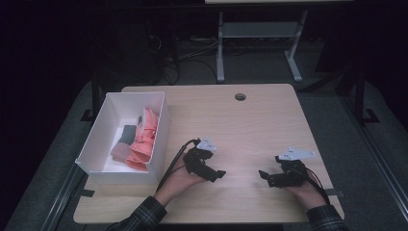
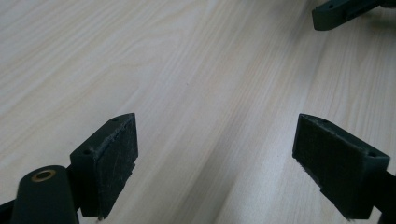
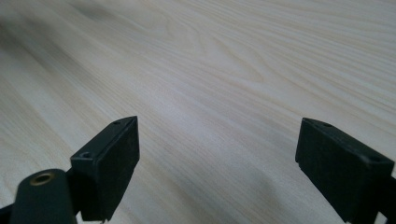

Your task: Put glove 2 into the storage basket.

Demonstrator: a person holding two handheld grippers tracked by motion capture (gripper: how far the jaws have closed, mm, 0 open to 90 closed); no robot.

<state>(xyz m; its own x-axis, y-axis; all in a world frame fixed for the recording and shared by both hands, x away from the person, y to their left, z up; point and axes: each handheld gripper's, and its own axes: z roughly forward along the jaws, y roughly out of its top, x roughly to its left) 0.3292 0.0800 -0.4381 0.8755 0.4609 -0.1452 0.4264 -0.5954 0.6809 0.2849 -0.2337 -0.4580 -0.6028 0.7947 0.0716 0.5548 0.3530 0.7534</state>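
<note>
**Both grippers idle over bare table; cloths lie in the box to the left**

While neither tool holds anything, both rest low over the wooden table [image 1: 260,115], each in one of the person's hands. The left gripper [image 1: 217,175] has its jaws spread wide; in the left gripper view only bare wood grain lies between its pads [image 2: 112,161], and the tip of the other tool shows ahead and to the right. The right gripper [image 1: 263,176] is likewise wide apart, with plain tabletop between its pads [image 3: 114,158]. The two tools point roughly toward each other, near but not touching.

The nearest things are in the white box [image 1: 98,127], which stands just beside the left gripper on its outer side and well apart from the right one. Inside lie folded pink cloths [image 1: 144,139] against the wall nearest the left gripper, with a grey cloth [image 1: 127,134] beyond them.

Judgement: this reads as a resting stage between picks, no grasp being under way. The next move likely calls for the left gripper to turn toward the box, clear its near wall from above, and close on one cloth edge only, the pink cloths being tightly stacked.
</note>
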